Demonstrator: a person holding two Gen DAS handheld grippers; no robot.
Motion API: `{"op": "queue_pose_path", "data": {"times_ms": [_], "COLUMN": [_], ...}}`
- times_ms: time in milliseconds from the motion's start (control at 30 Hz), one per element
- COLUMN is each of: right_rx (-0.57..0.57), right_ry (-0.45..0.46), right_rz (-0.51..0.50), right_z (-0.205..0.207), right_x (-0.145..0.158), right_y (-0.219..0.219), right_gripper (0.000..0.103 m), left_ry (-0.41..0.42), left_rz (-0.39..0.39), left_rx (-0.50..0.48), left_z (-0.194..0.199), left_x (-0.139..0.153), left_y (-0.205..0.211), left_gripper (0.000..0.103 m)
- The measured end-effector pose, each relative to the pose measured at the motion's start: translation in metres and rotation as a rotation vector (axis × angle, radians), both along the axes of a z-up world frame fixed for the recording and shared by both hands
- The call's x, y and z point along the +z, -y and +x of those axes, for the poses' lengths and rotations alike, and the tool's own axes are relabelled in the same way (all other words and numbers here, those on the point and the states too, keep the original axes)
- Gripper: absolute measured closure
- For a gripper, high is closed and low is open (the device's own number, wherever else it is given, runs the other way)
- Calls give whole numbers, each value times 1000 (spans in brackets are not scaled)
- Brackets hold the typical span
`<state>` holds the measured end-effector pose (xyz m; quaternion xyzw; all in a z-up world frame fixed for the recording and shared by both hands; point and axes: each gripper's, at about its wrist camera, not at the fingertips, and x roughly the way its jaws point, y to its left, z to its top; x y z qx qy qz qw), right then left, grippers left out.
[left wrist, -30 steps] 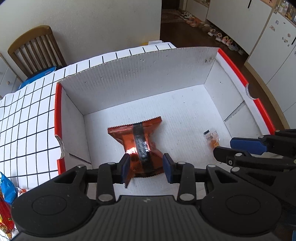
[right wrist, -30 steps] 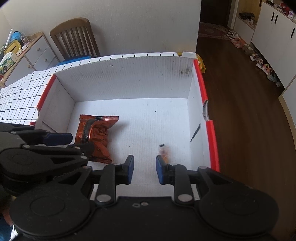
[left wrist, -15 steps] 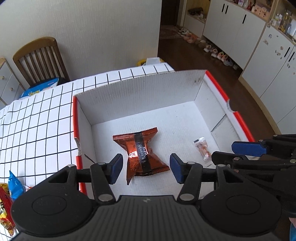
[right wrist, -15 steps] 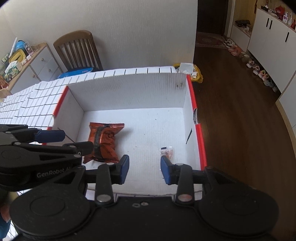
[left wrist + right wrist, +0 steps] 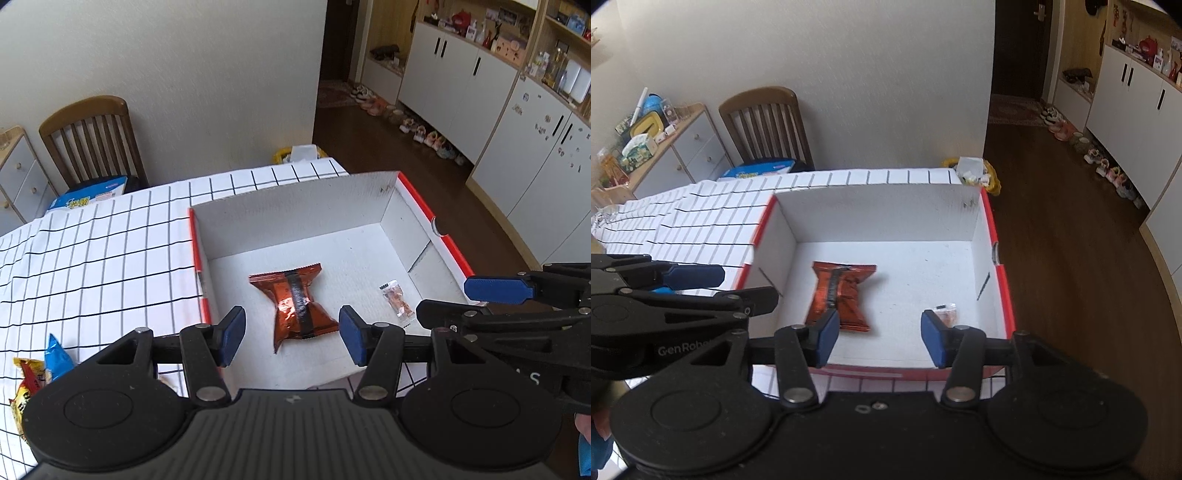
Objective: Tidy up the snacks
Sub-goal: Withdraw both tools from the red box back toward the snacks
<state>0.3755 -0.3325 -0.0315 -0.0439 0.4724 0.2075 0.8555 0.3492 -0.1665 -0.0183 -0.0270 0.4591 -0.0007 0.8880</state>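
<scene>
Table (image 5: 92,258) under a white cloth with black grid lines, filling the left wrist view from 9 to 12 o'clock. On it at centre, a box (image 5: 288,210), white inside, red-edged, open at the top. Wooden chair (image 5: 92,140) at 10 o'clock behind the table, a blue pack on its seat.

Left gripper (image 5: 291,336) at 6 o'clock, above the near edge of the box, released, blue pads spread wide and holding nothing. Right gripper (image 5: 877,336) likewise at 6 o'clock in its own view, released, empty, just beside the left one.

Flat on the box floor, an orange bag (image 5: 293,304) with a dark stripe, left of centre, apart from both grippers. Small clear packet (image 5: 396,298) at 3 o'clock from the bag, near the right wall, also on the floor. More snacks (image 5: 40,373) at 8 o'clock on the cloth outside the box: a blue wrapper and a red-yellow one.
</scene>
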Motion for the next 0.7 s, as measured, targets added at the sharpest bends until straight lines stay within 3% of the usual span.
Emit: {"op": "queue_pose_path", "data": {"times_ms": [267, 367, 700], "right_rx": [2, 1, 13], "right_ry": [33, 43, 89], "right_rz": [45, 55, 101], "right_z": [-30, -43, -87], "right_x": [19, 25, 41], "right_y": [-18, -28, -63], "right_gripper": [40, 37, 17], "left_ry": [49, 75, 95], "left_rz": [-15, -5, -24], "left_rx": [-5, -1, 0], "left_z": [-38, -56, -106], "left_x": [17, 22, 31], "left_y": [-28, -39, -81], "left_gripper": [48, 40, 40]}}
